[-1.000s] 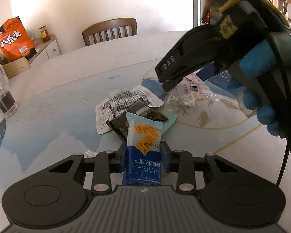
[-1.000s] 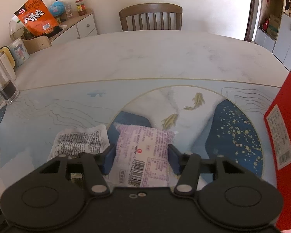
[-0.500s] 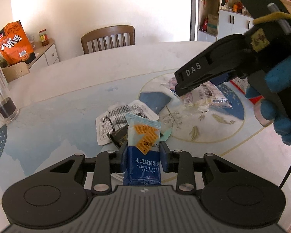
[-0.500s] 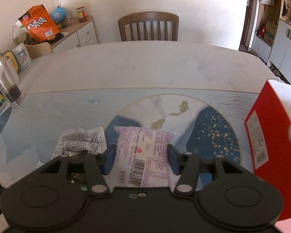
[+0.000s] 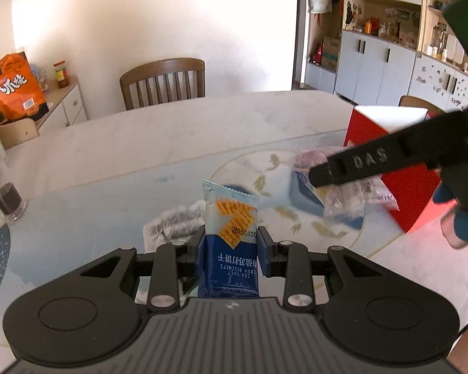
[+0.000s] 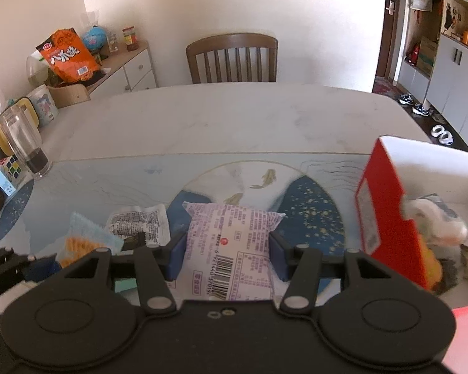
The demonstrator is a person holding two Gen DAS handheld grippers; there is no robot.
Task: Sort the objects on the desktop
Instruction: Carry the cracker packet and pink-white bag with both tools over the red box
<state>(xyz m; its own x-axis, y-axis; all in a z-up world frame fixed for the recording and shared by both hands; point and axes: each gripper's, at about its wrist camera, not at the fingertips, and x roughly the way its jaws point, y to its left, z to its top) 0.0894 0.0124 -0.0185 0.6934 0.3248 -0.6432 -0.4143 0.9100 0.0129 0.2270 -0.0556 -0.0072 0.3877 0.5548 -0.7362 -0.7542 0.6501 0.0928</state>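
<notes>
Both claws carry snack packets.
Left gripper point(image 5: 231, 249) clamps biscuit packet point(image 5: 231, 237); right gripper point(image 6: 227, 251) clamps purple packet point(image 6: 231, 243), red box point(image 6: 390, 212) at three o'clock.

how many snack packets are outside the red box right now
4: a biscuit packet in the left gripper, a purple packet in the right gripper, two lying on the table. More may be hidden.

Two grippers are holding one packet each: one blue soda biscuit packet point(image 5: 231, 243) and one purple snack packet point(image 6: 231, 246). One black-and-white printed packet point(image 6: 138, 224) is lying flat. One red box point(image 6: 387, 212), one chair point(image 6: 232, 57) and one glass point(image 6: 25, 143) are showing.
</notes>
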